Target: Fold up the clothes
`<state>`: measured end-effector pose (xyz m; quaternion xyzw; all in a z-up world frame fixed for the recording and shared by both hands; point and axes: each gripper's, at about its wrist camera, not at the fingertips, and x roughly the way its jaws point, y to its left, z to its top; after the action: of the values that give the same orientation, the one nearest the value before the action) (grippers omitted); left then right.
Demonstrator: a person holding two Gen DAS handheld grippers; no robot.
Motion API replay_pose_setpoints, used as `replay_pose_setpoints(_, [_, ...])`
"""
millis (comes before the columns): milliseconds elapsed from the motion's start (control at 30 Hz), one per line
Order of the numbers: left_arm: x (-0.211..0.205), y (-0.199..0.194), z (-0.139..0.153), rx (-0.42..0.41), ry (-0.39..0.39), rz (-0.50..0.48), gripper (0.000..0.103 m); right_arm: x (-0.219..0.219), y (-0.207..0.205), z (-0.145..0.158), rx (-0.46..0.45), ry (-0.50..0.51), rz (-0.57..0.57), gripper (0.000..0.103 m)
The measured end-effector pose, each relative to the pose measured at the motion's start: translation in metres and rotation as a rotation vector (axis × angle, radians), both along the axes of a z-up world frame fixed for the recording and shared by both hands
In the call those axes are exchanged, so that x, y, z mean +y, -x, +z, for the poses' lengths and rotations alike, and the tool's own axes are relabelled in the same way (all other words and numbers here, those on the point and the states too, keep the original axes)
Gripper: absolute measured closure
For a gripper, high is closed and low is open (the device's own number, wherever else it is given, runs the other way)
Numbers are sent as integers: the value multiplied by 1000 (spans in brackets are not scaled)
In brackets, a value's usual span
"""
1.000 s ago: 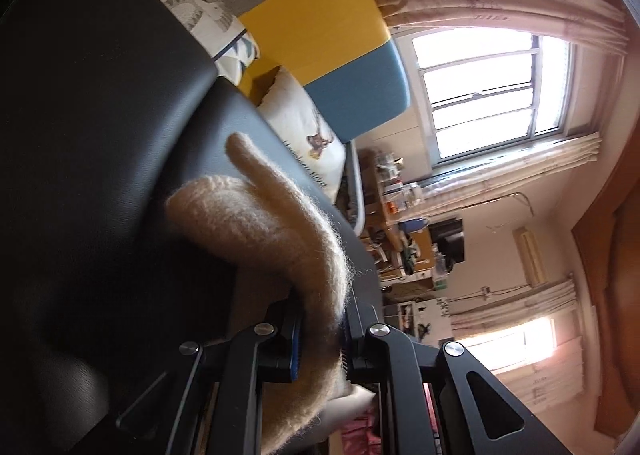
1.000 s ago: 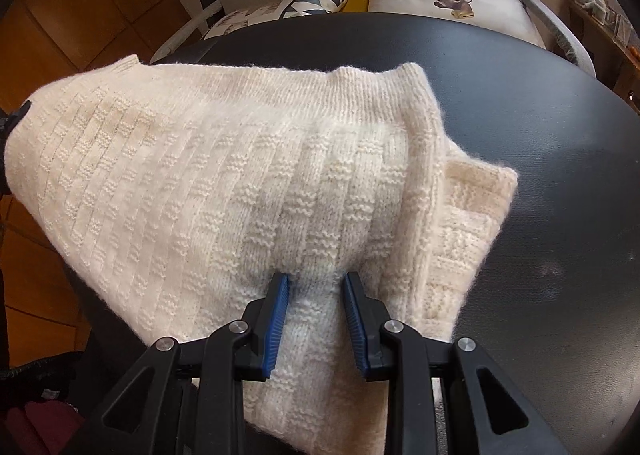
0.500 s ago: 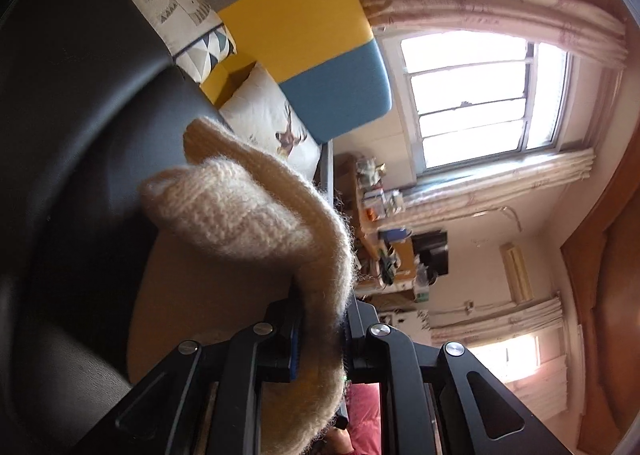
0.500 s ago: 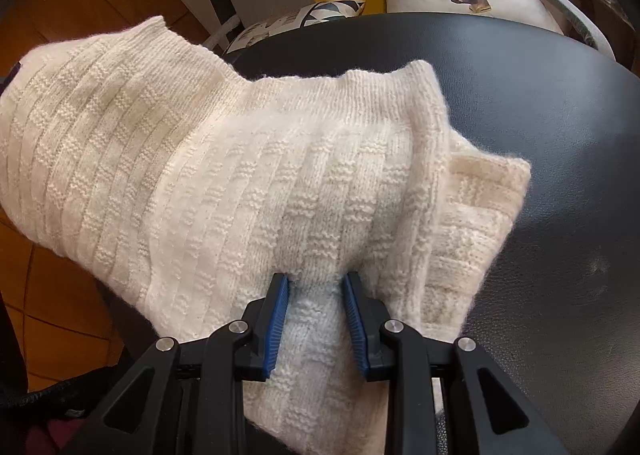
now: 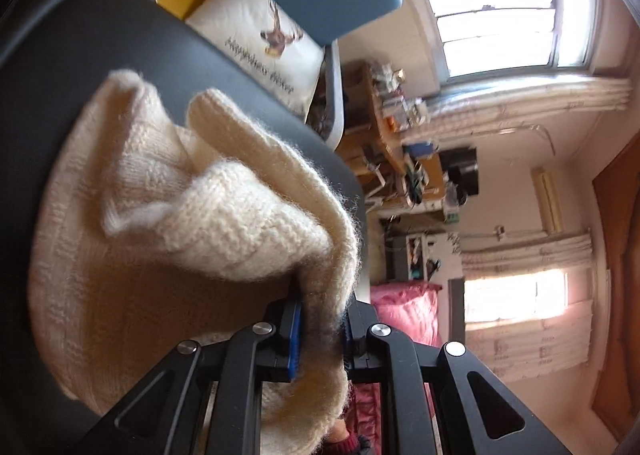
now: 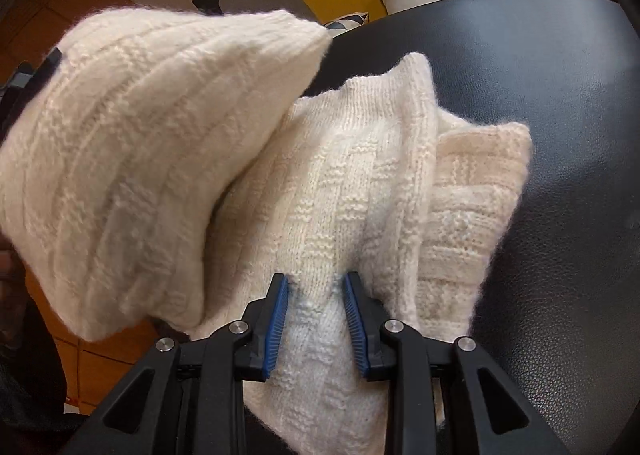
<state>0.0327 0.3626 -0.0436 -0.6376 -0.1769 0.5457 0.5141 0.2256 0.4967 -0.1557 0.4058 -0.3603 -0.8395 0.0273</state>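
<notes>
At the lower centre of the right wrist view, the right gripper point(image 6: 316, 319) is clamped on a pinch of the cream knit sweater point(image 6: 352, 183); wool bulges between its blue pads point(image 6: 276, 319). The sweater lies on the black padded table point(image 6: 560, 95), and its gripped part runs from the jaws toward the upper centre of the frame, ending in a ribbed edge. A lower layer shows at the right of that part, flat on the table.

In the left third of the same view, a second portion of the sweater is raised off the table and bulges over the resting part. A black tip at the far left edge touches this raised portion; it is probably the other tool, but too little of it shows to confirm.

In the left wrist view, the left gripper point(image 5: 320, 329) is clenched on a thick bunched fold of the sweater at the lower centre, with the rest of the garment falling to the left of the frame over the table.

Judgement: the raised portion lies to the left of the resting part, so the fold axis runs from the bottom to the top of the right wrist view. The left gripper is the nearer to the raised portion; the right gripper anchors the resting part.
</notes>
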Motion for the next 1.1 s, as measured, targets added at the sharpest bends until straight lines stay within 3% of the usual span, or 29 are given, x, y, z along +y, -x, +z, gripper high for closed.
replay_pose_setpoints(267, [29,-42,-32,32,93,-167,87,-2,-8,-4,74,5,-18,75])
replay_pose_setpoints(567, [39,-41,-53,3,118,-204,82,-6,-19,3,76,-14,-51,75])
replay_pose_setpoints(667, [41,-40,-55,-59,111,-229,68,-9,-33,12,61,-58,-52,75])
replay_pose_setpoints(900, [2,-15,-8,-150,-75,-219,42,-7,-82,20,15,-89,-120,75])
replay_pose_setpoints(967, [-26,-2,4,-99,-107,-185,40,-8,-93,28,40,-95,-133,75])
replay_pose_setpoints(1100, [-60,-15,-2,125,-74,-227,38,-11,-107,45,77,-114,-125,72])
